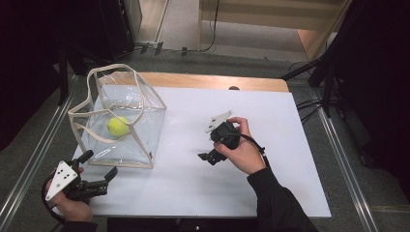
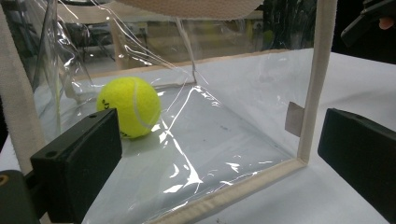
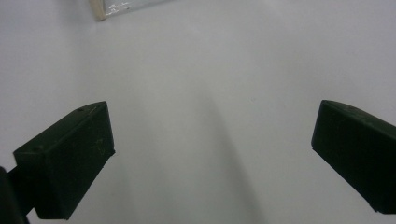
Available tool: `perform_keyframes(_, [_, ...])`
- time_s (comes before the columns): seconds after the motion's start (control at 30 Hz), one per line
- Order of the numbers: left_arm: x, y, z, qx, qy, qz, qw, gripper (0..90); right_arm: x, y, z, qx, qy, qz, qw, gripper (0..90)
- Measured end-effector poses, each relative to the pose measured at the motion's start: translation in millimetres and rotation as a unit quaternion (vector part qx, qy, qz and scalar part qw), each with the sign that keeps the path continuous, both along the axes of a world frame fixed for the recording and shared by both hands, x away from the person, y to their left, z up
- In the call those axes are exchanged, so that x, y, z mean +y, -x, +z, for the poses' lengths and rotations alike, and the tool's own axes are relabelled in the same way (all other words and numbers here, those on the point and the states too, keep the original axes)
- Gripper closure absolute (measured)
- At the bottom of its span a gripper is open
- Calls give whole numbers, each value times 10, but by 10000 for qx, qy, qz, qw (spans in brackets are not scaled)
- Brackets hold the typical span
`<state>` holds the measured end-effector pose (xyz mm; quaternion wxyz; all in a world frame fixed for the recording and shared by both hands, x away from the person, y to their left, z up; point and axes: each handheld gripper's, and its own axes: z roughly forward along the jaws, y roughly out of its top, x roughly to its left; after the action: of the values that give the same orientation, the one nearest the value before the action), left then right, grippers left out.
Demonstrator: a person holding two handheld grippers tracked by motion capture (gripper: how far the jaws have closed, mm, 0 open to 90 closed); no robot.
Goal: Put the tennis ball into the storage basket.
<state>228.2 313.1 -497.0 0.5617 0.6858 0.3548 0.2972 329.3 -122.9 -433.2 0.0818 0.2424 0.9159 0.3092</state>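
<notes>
Grey floor (image 1: 38, 145), white table (image 1: 251, 130)

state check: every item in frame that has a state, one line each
clear bag: upright on the table, top open, handles up
tennis ball: inside the bag, resting on its bottom
left gripper: open, holding nothing, beside the bag's near corner, pointed at it
right gripper: open, holding nothing, over bare table, apart from the bag
table: white top, bare around the right gripper
</notes>
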Motion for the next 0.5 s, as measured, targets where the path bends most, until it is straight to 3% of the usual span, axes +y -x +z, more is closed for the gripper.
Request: perform_keyframes(0.5, [-4,0,-1,-6,-12,3,10000,3,-393,128,-175,-67,-244,-428,9988,0])
